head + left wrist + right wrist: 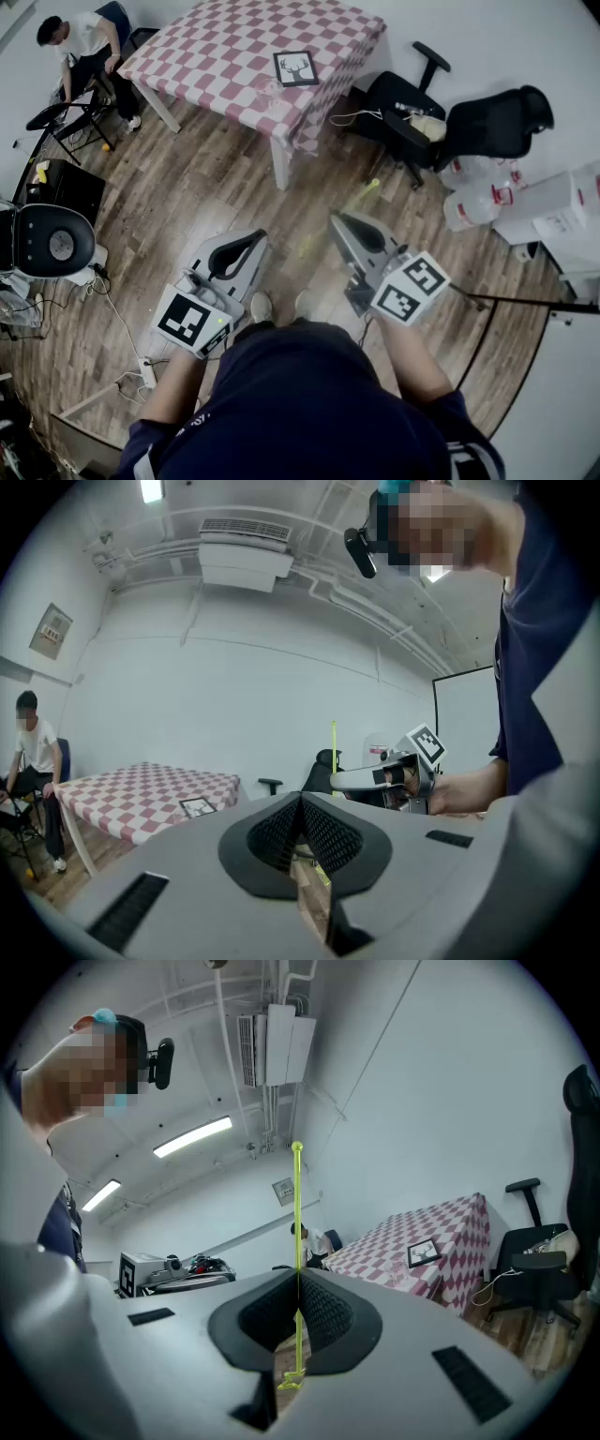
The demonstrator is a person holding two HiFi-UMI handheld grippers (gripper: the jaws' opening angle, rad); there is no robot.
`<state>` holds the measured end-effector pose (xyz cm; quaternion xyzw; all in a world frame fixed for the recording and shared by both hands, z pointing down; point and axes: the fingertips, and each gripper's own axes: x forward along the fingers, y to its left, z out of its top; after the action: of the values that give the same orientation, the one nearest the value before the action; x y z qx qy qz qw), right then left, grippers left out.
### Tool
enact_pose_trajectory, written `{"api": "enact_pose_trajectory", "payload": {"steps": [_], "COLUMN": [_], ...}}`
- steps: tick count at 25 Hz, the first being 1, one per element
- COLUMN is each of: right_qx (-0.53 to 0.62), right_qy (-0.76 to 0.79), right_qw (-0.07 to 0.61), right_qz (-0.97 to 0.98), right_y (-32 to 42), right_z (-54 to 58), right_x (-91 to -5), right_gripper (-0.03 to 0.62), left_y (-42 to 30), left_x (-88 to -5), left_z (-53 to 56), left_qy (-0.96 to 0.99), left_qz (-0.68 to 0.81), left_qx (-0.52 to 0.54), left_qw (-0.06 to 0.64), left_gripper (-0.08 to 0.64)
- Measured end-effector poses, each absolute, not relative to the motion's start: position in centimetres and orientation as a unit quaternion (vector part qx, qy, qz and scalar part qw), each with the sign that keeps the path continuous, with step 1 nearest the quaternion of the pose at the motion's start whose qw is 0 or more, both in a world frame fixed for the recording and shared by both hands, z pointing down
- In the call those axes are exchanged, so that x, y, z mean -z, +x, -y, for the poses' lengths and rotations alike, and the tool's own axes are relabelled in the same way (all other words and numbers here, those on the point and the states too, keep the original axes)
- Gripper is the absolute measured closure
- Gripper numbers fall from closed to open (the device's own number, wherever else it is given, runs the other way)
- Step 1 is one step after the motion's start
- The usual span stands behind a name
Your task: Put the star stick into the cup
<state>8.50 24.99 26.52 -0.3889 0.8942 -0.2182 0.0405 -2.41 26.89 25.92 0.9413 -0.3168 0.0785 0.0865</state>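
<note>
Clamping star stick (298, 1213) upright by thin shaft: right tool (298, 1283); left tool (300, 803) jaws together, empty. Cup (266, 91) sitting on table (234, 47), well apart. Risk: stick pivoting in grip during carry — knocking Cup over.

Bright, even indoor light comes from ceiling strip lamps (192, 1137), which burn out to white glare in both gripper views and cast only soft, faint shadows on the wooden floor (187, 197). All three views bow straight lines outward in a fisheye manner, and the two gripper views darken to black at their corners. The near bodies of the left gripper (300, 803) and right gripper (298, 1281) look slightly soft, whereas the star stick (297, 1222) and the room behind appear fairly sharp.
</note>
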Motion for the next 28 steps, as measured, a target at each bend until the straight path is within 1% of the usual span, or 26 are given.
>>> {"api": "enact_pose_trajectory", "payload": {"steps": [7, 15, 28], "right_qx": [0.222, 0.234, 0.241], "right_qy": [-0.384, -0.375, -0.375], "right_qw": [0.039, 0.040, 0.044], "right_qz": [-0.895, -0.896, -0.894], "right_y": [8.5, 8.3, 12.8], "right_z": [-25.0, -25.4, -24.9], "right_x": [-26.9, -27.7, -28.8], "right_gripper": [0.574, 0.573, 0.573], "left_y": [-2.0, -1.7, 1.8], "left_x": [-25.7, -27.4, -27.6], "left_z": [-26.8, -27.0, -26.9], "left_qy": [0.944, 0.939, 0.935], "left_qz": [0.313, 0.316, 0.331], "left_qx": [-0.067, -0.092, -0.090], "left_qw": [0.077, 0.095, 0.086], "left_gripper": [0.531, 0.531, 0.531]}}
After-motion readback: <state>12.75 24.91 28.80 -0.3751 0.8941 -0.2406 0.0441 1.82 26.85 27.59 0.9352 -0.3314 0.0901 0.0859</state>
